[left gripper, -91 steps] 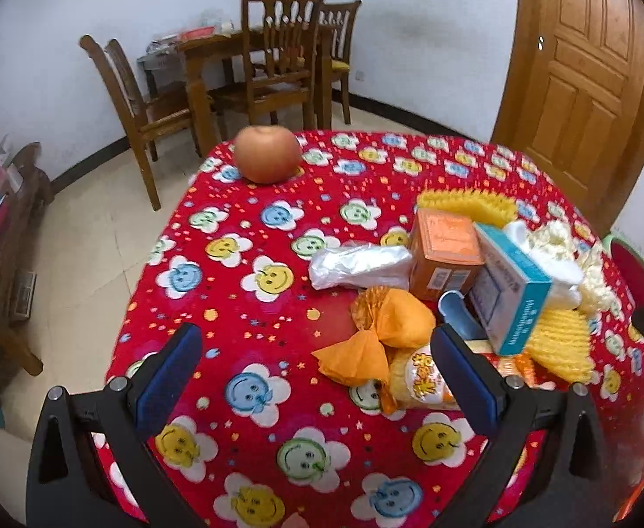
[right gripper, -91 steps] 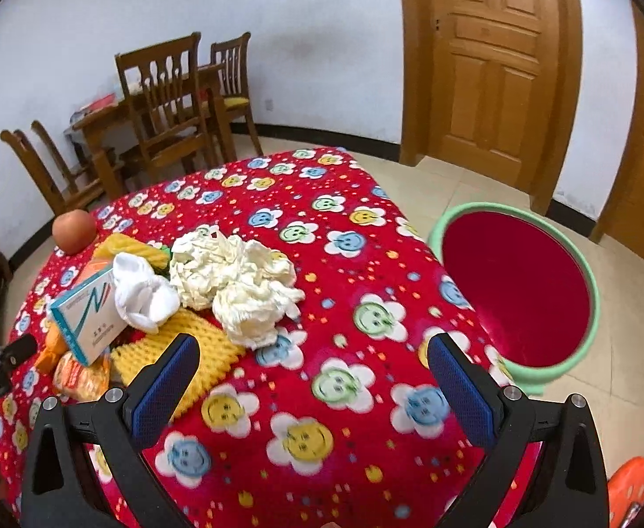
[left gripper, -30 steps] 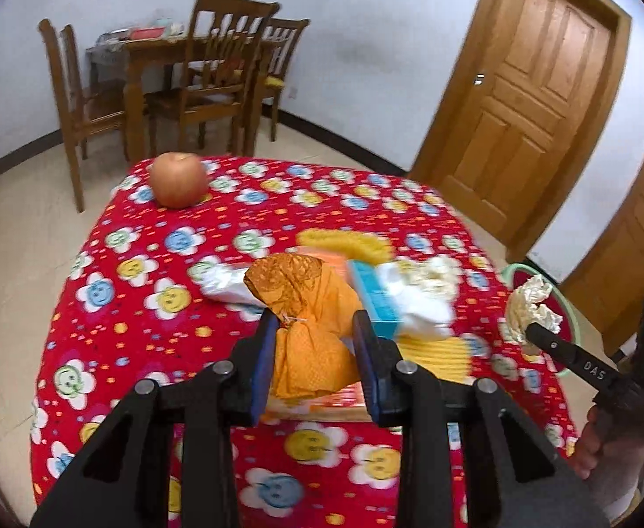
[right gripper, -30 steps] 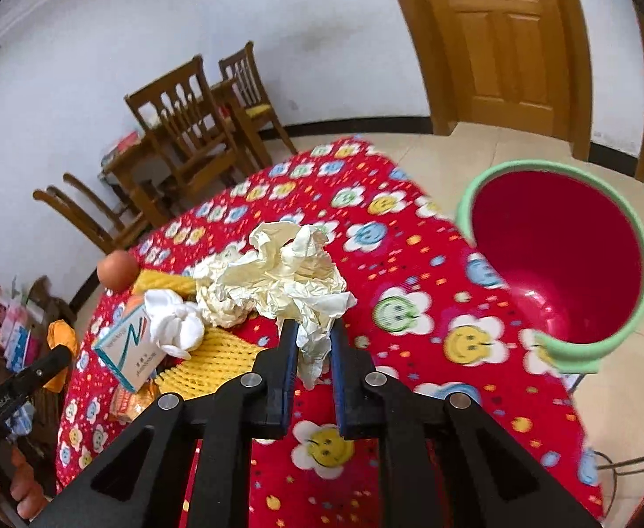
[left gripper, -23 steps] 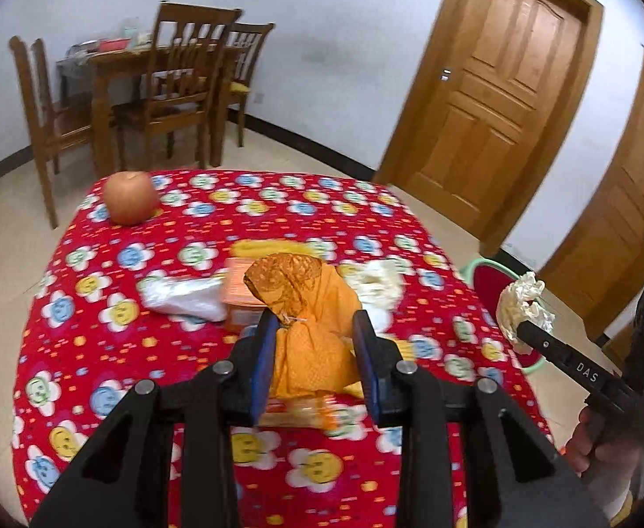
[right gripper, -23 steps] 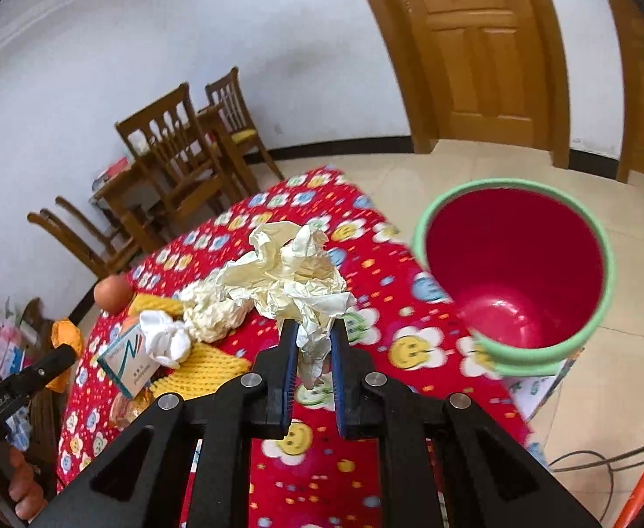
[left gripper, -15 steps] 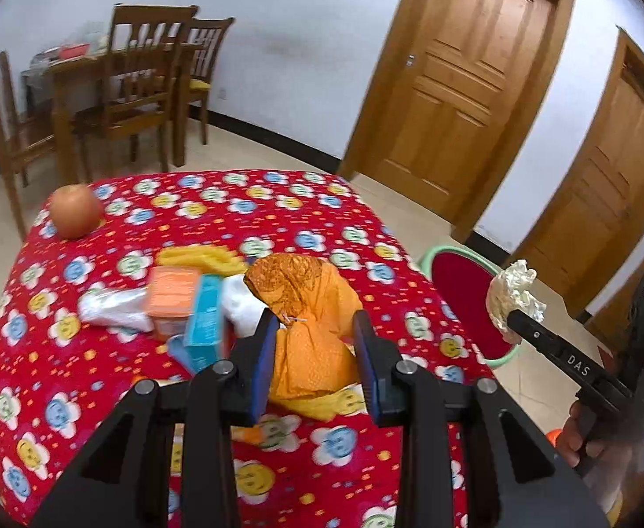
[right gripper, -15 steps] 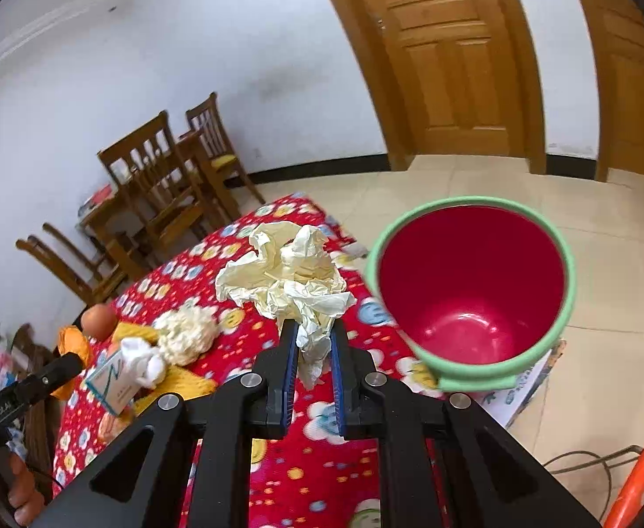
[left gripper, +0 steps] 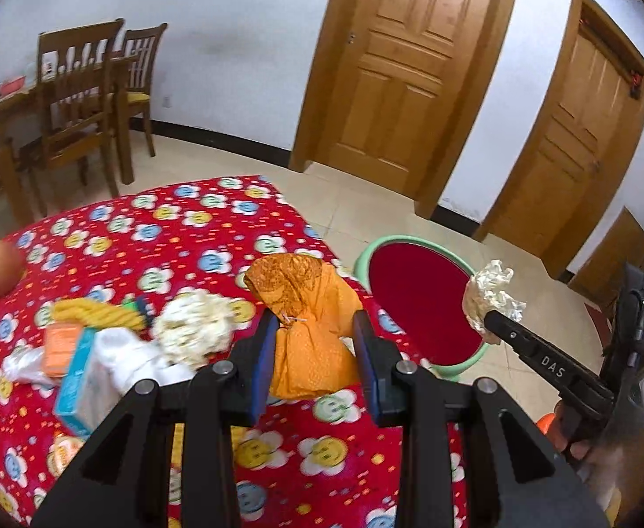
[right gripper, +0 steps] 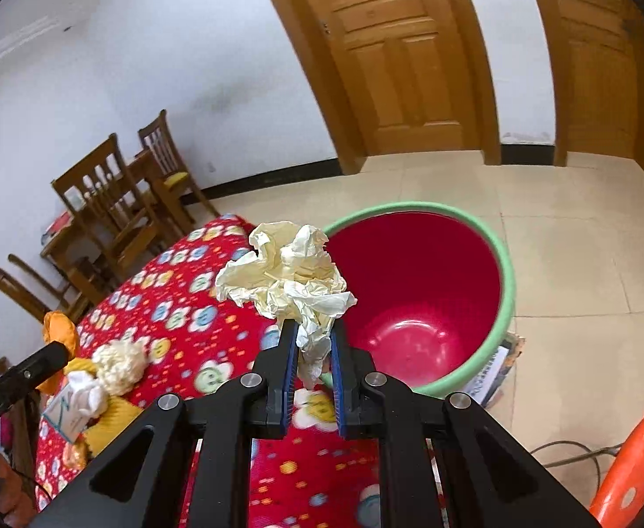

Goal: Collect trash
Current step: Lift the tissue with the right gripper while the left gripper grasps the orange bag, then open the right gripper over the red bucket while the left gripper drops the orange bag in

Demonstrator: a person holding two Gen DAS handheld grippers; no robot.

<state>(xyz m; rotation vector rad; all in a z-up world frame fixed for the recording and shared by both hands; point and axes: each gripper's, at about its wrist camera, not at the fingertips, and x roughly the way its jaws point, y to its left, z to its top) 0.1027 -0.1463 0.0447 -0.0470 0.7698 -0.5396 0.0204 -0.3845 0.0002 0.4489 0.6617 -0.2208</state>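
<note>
Aloft, both hand-held grippers, loaded.

An apple (left gripper: 0, 267) sits on the red smiley-print tablecloth (left gripper: 181, 237) near its far left edge. Wooden chairs (left gripper: 85, 101) stand around a wooden table (right gripper: 69, 231) by the white wall. Two panelled wooden doors (left gripper: 405, 66) (both closed) face tiled floor (right gripper: 586, 255). An orange stool (right gripper: 634, 466) shows at lower right.

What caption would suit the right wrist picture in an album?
Right gripper holds crumpled pale paper near the red bin beside the smiley tablecloth.
</note>
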